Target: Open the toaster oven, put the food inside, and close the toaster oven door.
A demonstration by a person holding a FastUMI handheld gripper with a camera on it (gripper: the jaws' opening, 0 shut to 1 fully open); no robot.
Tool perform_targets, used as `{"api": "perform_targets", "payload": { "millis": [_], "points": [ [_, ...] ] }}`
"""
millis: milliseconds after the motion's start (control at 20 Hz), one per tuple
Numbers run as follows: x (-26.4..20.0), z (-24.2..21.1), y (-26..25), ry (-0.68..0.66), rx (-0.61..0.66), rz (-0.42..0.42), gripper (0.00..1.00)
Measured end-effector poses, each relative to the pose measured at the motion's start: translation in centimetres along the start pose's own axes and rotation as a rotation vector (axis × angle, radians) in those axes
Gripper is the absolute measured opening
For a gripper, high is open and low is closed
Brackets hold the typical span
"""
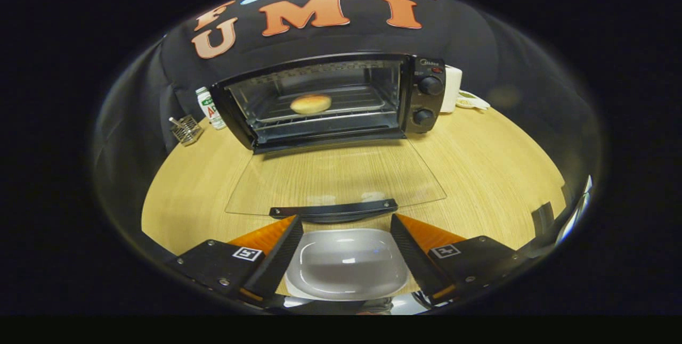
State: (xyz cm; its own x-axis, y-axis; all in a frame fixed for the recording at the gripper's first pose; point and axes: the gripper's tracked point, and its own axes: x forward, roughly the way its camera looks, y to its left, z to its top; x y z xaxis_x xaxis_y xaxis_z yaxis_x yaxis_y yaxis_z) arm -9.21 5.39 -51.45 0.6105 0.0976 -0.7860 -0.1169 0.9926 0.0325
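The black toaster oven (pixel 421 99) stands at the back of the wooden table with its glass door (pixel 335 176) folded down flat toward me. A round bun (pixel 310 103) lies on the wire rack inside the oven. The door's dark handle (pixel 334 210) runs just ahead of my fingertips. My gripper (pixel 345 219) is open, its fingers spread wide, with nothing held. A white plate (pixel 346 264) with nothing on it sits on the table between and below the fingers.
A small wire holder (pixel 186 129) and a white bottle with a green label (pixel 209 107) stand left of the oven. A white box (pixel 453 88) and a small dish (pixel 471 100) sit to the oven's right. Bare wooden table (pixel 501 173) lies on both sides of the door.
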Motion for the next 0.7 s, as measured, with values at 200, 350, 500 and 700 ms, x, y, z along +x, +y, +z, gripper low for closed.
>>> {"api": "perform_targets", "payload": {
  "millis": [200,350,500,700],
  "points": [
    [0.9,-0.6,1.0,0.019,-0.044,0.001,0.99],
    [1.7,-0.9,1.6,0.037,-0.064,-0.001,0.99],
    [2.2,-1.0,1.5,0.044,-0.080,-0.014,0.99],
    [1.2,0.2,1.4,0.013,-0.110,-0.021,0.99]
  ]
}}
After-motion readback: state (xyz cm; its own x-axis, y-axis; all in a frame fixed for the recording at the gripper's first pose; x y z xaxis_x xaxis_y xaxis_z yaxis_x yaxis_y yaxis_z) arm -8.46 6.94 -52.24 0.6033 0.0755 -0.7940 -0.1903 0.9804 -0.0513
